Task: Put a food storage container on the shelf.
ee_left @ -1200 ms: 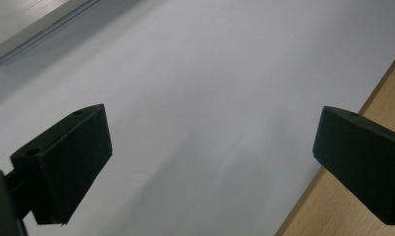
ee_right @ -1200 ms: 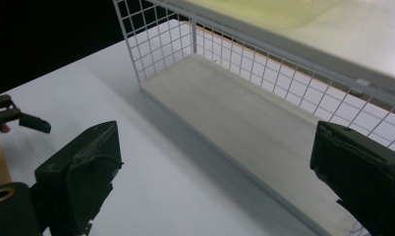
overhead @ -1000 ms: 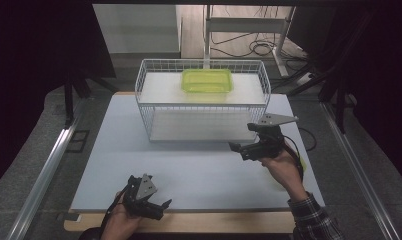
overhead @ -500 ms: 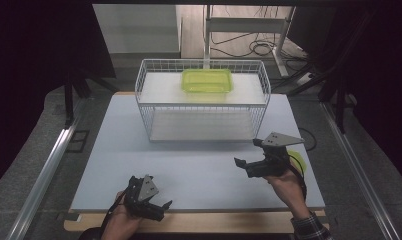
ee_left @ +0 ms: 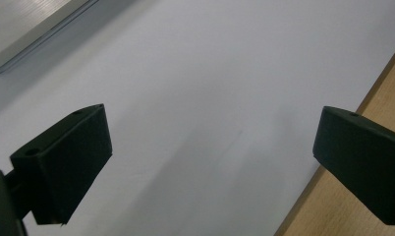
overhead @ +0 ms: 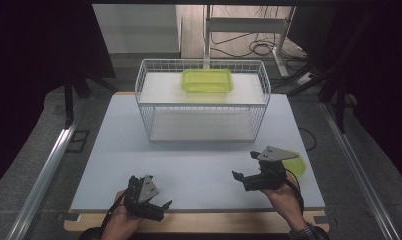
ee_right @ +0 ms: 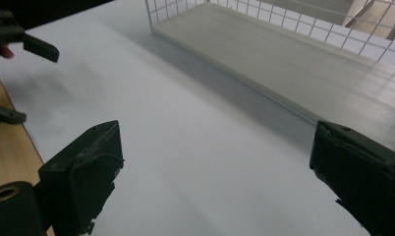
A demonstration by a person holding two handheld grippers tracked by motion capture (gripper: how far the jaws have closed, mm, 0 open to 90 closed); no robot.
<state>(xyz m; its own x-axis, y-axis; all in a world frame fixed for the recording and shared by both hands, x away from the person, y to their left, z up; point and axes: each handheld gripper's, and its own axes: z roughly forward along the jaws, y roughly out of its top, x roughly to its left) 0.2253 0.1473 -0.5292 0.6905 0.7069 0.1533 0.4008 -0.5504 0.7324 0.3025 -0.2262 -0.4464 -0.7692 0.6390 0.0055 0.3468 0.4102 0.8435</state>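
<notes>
Right gripper has drawn back toward the tabletop's near edge, jaws wide, empty; green lid lies flat just beside it at the right edge; likely light, thin, slippery plastic, best pinched at the rim; left gripper rests wide open near the front edge; matching green container sits atop the wire basket.

A wire basket stands at the far middle of the counter, and a shallow tray lies on the upper shelf inside it, toward the far side. The left gripper sits at the near left edge of the counter, and the right gripper is at the near right, well apart from it. A small dish lies just right of and behind the right gripper, near the counter's right edge.
</notes>
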